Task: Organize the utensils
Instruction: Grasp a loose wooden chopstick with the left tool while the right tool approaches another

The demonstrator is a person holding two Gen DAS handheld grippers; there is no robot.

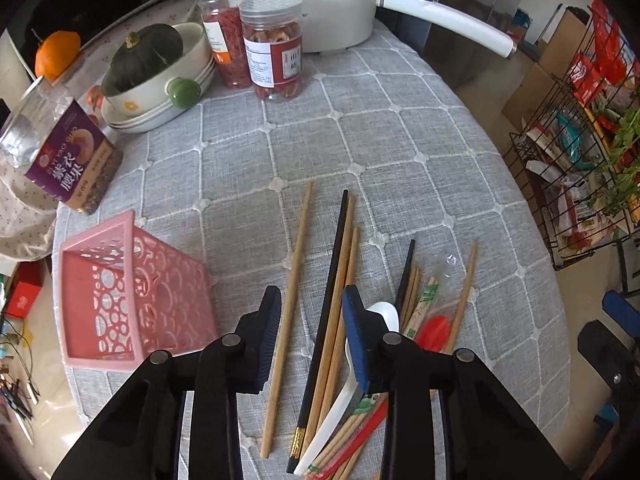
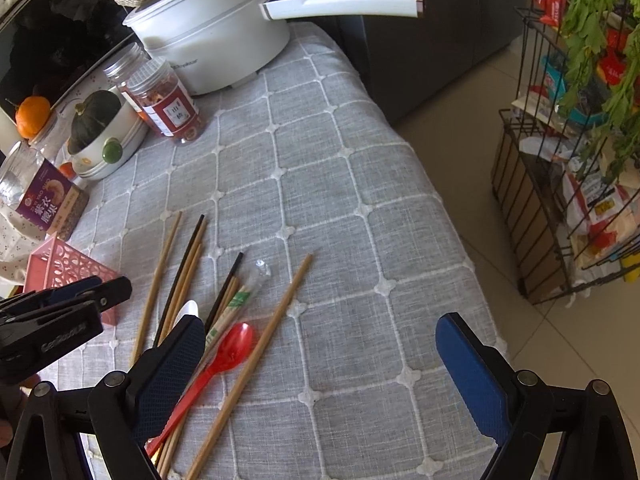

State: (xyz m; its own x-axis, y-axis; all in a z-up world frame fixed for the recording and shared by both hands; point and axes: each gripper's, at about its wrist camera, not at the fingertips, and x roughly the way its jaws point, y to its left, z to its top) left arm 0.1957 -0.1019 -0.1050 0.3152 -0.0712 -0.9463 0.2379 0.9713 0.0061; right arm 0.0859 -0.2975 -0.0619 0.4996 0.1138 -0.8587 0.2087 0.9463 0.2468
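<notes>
Loose utensils lie on the grey quilted tablecloth (image 1: 360, 128): several wooden chopsticks (image 1: 289, 304), a black chopstick (image 1: 328, 312), a white spoon (image 1: 340, 396), a red plastic spoon (image 2: 224, 356) and wrapped chopsticks (image 2: 232, 308). A pink perforated basket (image 1: 120, 300) lies tipped on its side at the left. My left gripper (image 1: 312, 300) is open and empty, hovering low over the chopsticks, its fingers on either side of the black one. My right gripper (image 2: 320, 340) is wide open and empty above bare cloth, just right of the pile.
At the back stand a white electric pot (image 2: 216, 40) with a long handle, two jars (image 1: 272, 48), stacked bowls holding a green squash (image 1: 144, 56), a purple packet (image 1: 76, 160) and an orange (image 1: 56, 54). A wire rack (image 2: 568, 184) with groceries stands on the floor to the right.
</notes>
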